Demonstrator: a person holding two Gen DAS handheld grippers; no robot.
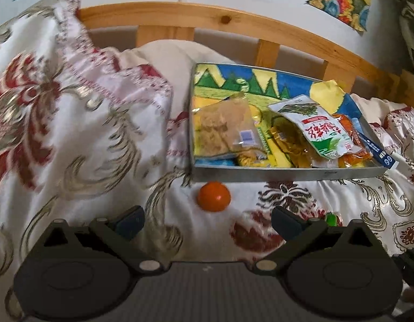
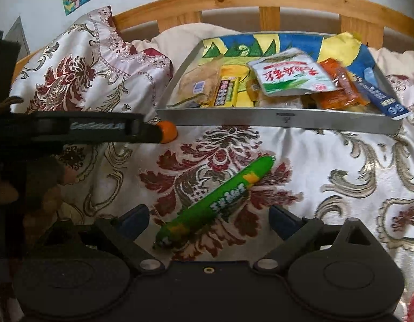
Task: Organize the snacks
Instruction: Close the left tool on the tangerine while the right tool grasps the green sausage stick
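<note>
Green sausage stick [image 2: 217,201] lies between the open right gripper [image 2: 209,221] fingers.

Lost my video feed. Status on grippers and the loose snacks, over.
Left gripper open, orange ball just ahead. Right gripper open over green sausage, not gripping. Tray holds other packets. Nothing blocking.

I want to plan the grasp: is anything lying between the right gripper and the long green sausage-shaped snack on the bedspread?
Nothing visible does. The long green sausage-shaped snack lies alone on the flowered bedspread, its near end already between the open right gripper fingers.
</note>
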